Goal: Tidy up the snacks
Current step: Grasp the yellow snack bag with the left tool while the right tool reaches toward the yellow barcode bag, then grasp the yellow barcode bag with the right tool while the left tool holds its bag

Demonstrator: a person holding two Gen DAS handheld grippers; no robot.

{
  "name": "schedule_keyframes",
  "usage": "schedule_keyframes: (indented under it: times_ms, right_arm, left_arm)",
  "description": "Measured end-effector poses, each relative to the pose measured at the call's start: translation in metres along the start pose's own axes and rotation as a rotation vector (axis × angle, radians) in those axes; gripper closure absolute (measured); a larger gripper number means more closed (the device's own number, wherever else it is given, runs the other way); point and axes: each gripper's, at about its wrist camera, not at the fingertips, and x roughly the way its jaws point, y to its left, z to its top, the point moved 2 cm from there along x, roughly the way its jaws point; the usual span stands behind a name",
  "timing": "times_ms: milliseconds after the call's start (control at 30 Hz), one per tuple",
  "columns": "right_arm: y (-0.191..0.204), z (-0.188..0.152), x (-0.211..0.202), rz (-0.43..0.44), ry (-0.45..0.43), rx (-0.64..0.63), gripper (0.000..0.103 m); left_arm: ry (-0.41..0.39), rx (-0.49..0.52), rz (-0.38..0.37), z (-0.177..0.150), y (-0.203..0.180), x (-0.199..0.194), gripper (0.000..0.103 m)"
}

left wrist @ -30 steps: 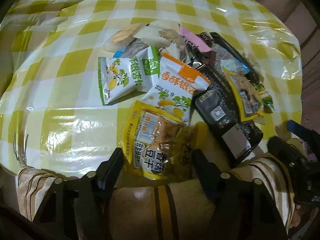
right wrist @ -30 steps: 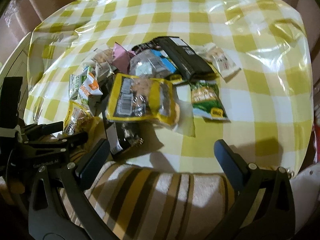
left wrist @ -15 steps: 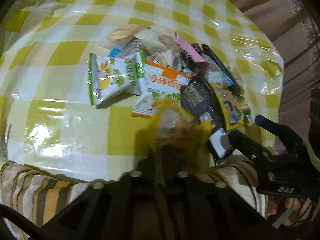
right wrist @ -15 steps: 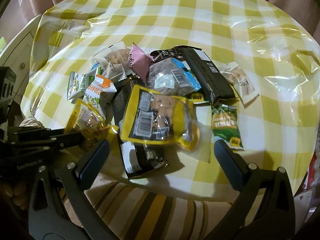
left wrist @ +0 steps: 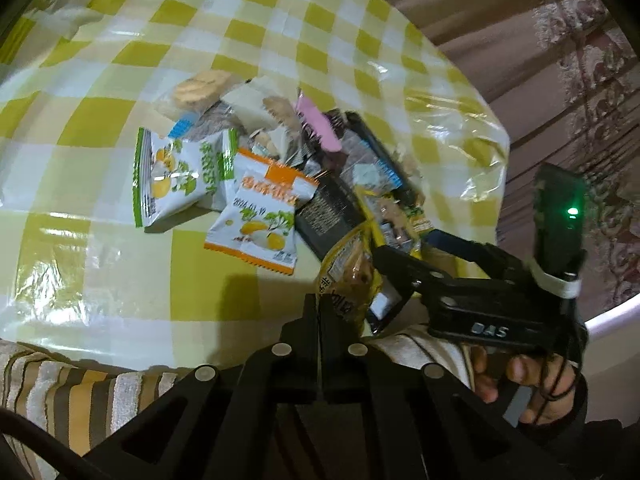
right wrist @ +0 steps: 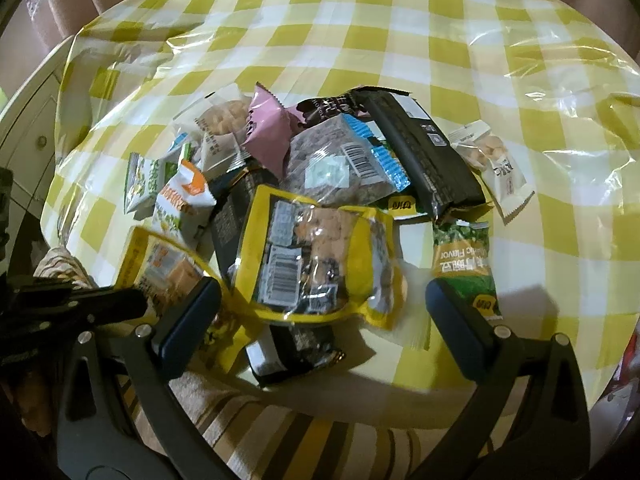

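A pile of snack packets is lying on the yellow-checked tablecloth, near its front edge. The left gripper is clamped on a small yellow packet, which is being held at the pile's near-left side. The right gripper is spread wide and holding nothing, straddling the large yellow packet. The large packet is best gripped by one edge, so the black packet beneath is not dragged. Lower packets are being hidden by overlap; no sorting container is being shown.
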Motion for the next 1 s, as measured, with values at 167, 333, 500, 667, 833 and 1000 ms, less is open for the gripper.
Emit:
schedule_keyframes:
  times_ms: [167, 333, 500, 667, 833, 1000]
  right_arm:
    - [0.002, 0.004, 0.0, -0.039, -0.007, -0.006, 0.001]
    - [0.001, 0.008, 0.013, -0.063, 0.035, -0.005, 0.005]
    - [-0.016, 0.008, 0.017, 0.037, 0.042, 0.077, 0.02]
    - [-0.023, 0.006, 0.006, 0.12, -0.003, 0.128, 0.054]
    - [-0.033, 0.004, 0.007, 0.149, -0.011, 0.192, 0.08]
    - [-0.031, 0.004, 0.004, 0.151, -0.03, 0.182, 0.082]
  left_arm:
    - [-0.026, -0.001, -0.057, -0.001, -0.001, -0.012, 0.103]
    - [-0.042, -0.001, -0.08, -0.005, -0.002, -0.019, 0.103]
    - [-0.051, 0.015, -0.094, -0.007, -0.008, -0.02, 0.103]
    - [-0.066, 0.014, -0.099, -0.005, -0.012, -0.022, 0.103]
    - [-0.08, 0.01, -0.101, -0.003, -0.012, -0.024, 0.103]
    - [-0.091, 0.011, -0.093, -0.002, -0.013, -0.026, 0.103]
